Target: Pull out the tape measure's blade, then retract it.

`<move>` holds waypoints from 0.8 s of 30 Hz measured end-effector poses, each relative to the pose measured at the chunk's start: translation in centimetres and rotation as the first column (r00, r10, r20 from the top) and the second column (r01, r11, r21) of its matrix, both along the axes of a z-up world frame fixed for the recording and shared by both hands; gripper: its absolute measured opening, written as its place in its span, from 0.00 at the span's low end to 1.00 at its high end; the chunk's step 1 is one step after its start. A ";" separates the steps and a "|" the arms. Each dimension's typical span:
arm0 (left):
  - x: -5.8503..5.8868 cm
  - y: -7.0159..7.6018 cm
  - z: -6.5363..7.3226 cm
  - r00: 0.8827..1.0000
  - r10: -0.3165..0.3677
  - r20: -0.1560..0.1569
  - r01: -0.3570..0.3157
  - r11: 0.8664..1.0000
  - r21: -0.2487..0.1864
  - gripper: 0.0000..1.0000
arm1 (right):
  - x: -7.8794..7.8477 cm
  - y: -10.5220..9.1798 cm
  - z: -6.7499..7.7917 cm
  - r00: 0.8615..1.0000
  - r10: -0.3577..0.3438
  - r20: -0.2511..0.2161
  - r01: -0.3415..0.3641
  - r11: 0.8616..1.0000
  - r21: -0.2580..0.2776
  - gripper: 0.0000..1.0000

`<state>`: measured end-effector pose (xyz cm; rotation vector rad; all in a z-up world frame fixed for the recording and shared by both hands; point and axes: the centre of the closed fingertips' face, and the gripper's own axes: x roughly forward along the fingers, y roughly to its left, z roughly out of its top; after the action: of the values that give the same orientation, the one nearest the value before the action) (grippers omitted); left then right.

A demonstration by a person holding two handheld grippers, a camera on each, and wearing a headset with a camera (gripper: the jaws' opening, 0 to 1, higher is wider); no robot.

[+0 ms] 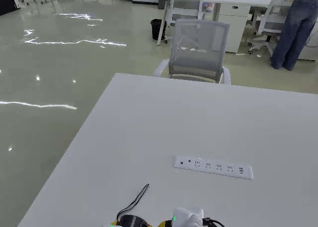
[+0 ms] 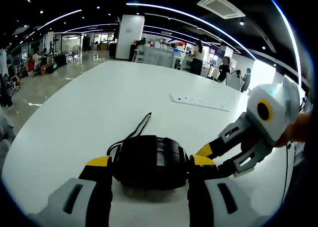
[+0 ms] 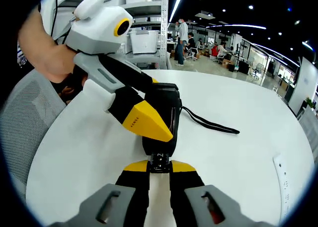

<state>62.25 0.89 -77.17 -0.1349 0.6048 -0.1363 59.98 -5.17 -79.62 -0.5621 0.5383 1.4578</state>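
1. Left gripper [image 2: 150,163] sits closest in its own view. Its yellow-tipped jaws are clamped on either side of the tape [image 2: 149,150], which rests on the white surface [image 1: 198,117] near the person's edge.
2. Right gripper [image 3: 159,166] faces the front end of the case. Its jaws are drawn nearly together and appear to pinch the blade tip [image 3: 159,160] at the mouth of the case.
3. Step in hand, as I judge it: the grip for the pull is set. No blade length shows between tip and case, so the draw has not yet begun.
4. Next, the right gripper should travel straight away from the case along the surface. The left gripper needs to pin the case so it neither slides nor twists. The pinch on so small a tip could slip.
5. Tape looks like a compact black case, boxy with rounded corners and grooves across its back. A thin black strap [image 3: 211,123] trails from it and lies loose on the surface, pointing toward the power strip [image 1: 213,167], which is well apart.
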 end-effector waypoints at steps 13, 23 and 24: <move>-0.1 0.0 0.0 1.000 -0.008 -0.002 0.008 1.000 0.003 0.58 | 0.0 0.9 -0.3 1.000 0.005 0.003 -0.005 1.000 -0.010 0.14; -0.1 -0.2 -0.2 0.999 -0.033 -0.009 0.034 0.999 0.028 0.58 | -0.1 0.9 -0.8 1.000 -0.015 -0.007 0.015 1.000 -0.019 0.14; -0.2 -0.2 -0.2 0.999 -0.035 -0.009 0.036 0.999 0.032 0.58 | -0.2 0.9 -0.8 1.000 -0.014 -0.006 0.014 1.000 -0.020 0.14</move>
<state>62.10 0.68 -77.40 -0.0939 0.6180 -0.1604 59.80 -4.32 -80.46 -0.5691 0.5610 1.4424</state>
